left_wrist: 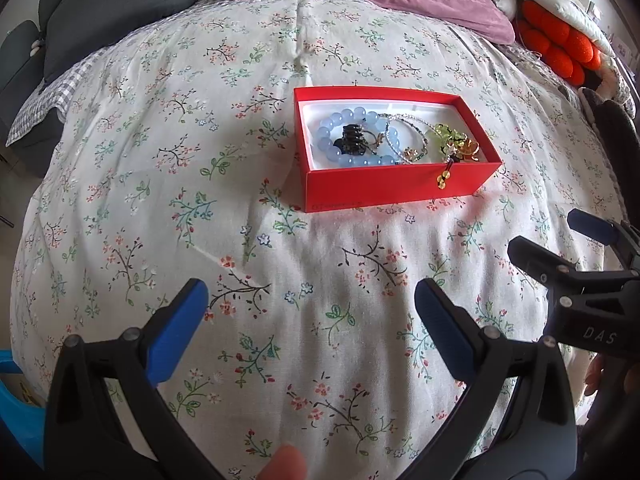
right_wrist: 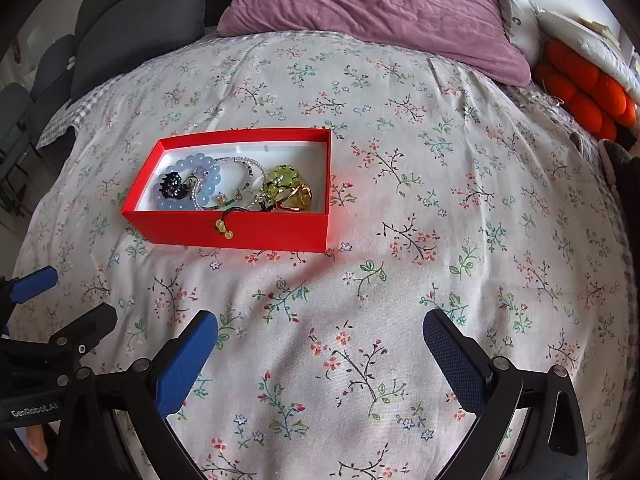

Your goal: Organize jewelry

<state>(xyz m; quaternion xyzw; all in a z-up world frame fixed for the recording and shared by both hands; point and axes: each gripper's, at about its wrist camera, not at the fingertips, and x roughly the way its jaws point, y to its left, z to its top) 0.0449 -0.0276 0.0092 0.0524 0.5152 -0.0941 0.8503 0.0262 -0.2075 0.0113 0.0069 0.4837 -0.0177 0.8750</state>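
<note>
Right wrist view alone shows gold ring [right_wrist: 299,199] clearly.

One red box [left_wrist: 384,188]; one blue bead bracelet [left_wrist: 332,142]; perhaps two thin bracelets; two open tools.

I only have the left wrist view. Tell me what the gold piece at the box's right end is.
Observer: In the right wrist view it's a gold openwork ring, lying beside the green piece inside the red box.
Operator: Report the right gripper's jaws.
Observer: Right gripper is open, nothing between its fingers, over bare quilt.
Operator: Give me the bed beyond the box's right end.
Observer: Only quilt shows there; no jewelry lies outside the box.
</note>
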